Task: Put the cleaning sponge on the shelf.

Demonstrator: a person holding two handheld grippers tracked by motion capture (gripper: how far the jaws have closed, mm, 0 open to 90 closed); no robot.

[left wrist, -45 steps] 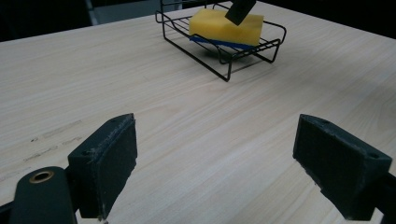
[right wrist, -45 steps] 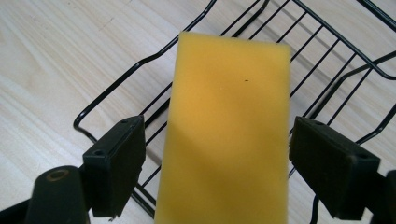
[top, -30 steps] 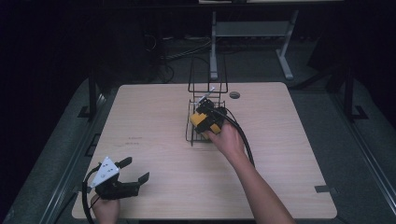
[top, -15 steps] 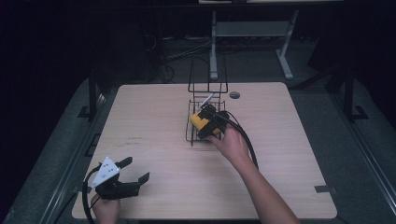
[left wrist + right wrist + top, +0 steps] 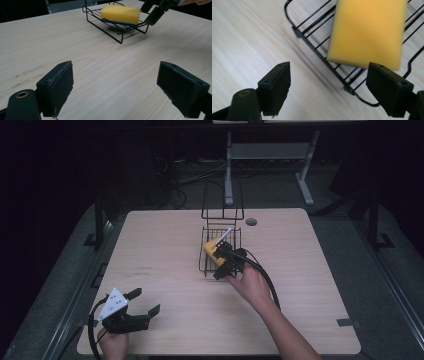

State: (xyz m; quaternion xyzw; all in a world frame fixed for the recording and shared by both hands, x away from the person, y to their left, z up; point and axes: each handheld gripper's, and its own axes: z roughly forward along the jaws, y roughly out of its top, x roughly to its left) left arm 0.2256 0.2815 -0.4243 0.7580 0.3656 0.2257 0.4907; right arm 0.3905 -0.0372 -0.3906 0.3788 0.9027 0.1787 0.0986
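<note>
**Sponge in the rack, both grippers empty**

Nearest me, at the front left corner of the table [image 5: 165, 245], the left gripper [image 5: 145, 304] sits low in the person's hand, just above the wood. Its jaws stand wide apart with nothing between them but bare tabletop; in the left gripper view they frame the empty boards and point toward the middle of the table. It looks parked there, out of the way, leaving the work to the other hand.

Further in, the right hand [image 5: 252, 284] reaches toward the centre, its cable trailing back along the forearm. The right gripper [image 5: 226, 265] hovers at the near edge of the black wire rack [image 5: 205, 255], tipped down toward it. Its jaws are spread wide too, gripping nothing; in the right gripper view one pad hangs over bare wood, the other over the rack's rim by the sponge's corner, and I cannot tell whether it touches

The yellow sponge [image 5: 367, 30] lies flat on the rack's wire floor, a blue layer showing beneath it. With the jaws open this close, I'd guess a grasp or a release, but cannot say which
</note>
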